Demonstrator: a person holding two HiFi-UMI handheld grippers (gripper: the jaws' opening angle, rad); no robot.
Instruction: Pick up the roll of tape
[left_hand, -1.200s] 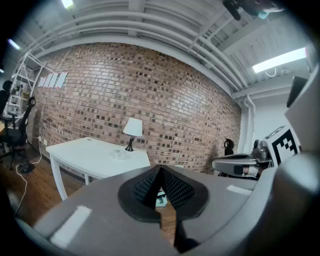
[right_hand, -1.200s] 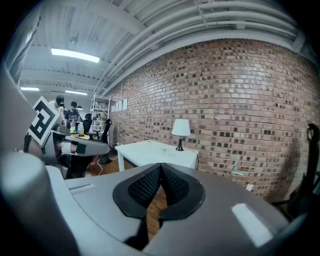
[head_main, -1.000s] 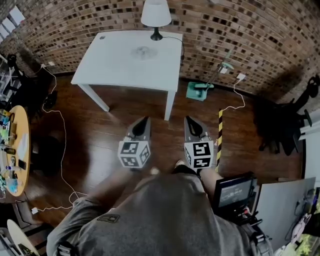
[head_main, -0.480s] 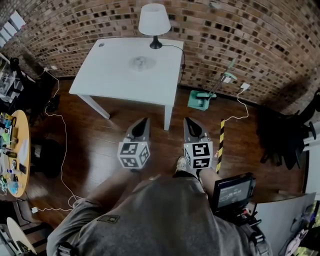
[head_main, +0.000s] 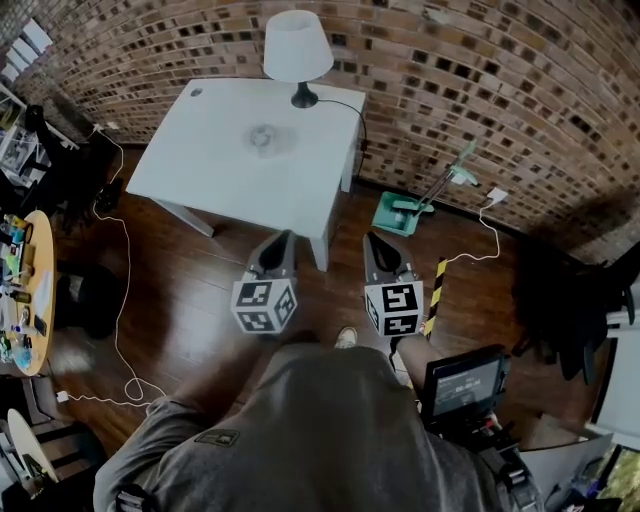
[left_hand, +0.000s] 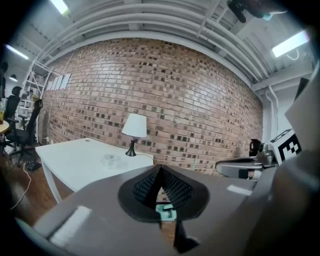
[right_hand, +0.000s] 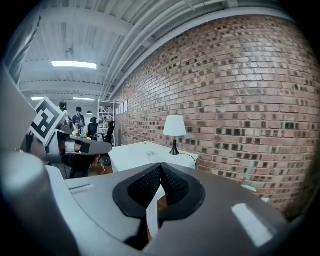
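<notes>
A clear roll of tape (head_main: 263, 137) lies near the middle of the white table (head_main: 200, 160), in front of a white lamp (head_main: 297, 50). The left gripper view shows the roll of tape (left_hand: 111, 159) far ahead on the table top (left_hand: 75, 160). My left gripper (head_main: 283, 240) hangs over the floor just short of the table's near corner, jaws shut and empty. My right gripper (head_main: 372, 240) is level with it, to the right of the table, also shut with nothing in it. Both pairs of pads meet in the gripper views, left gripper (left_hand: 159, 171), right gripper (right_hand: 160, 167).
A brick wall (head_main: 480, 90) runs behind the table. A green dustpan (head_main: 400, 213) and a yellow-black strip (head_main: 436, 285) lie on the wood floor at right, a white cable (head_main: 120, 300) at left. A round cluttered table (head_main: 25, 290) stands far left, a screen (head_main: 465, 385) beside the person.
Both grippers have moved forward together toward the table, whose near corner now sits just ahead of the left gripper. Jaws stayed shut.
</notes>
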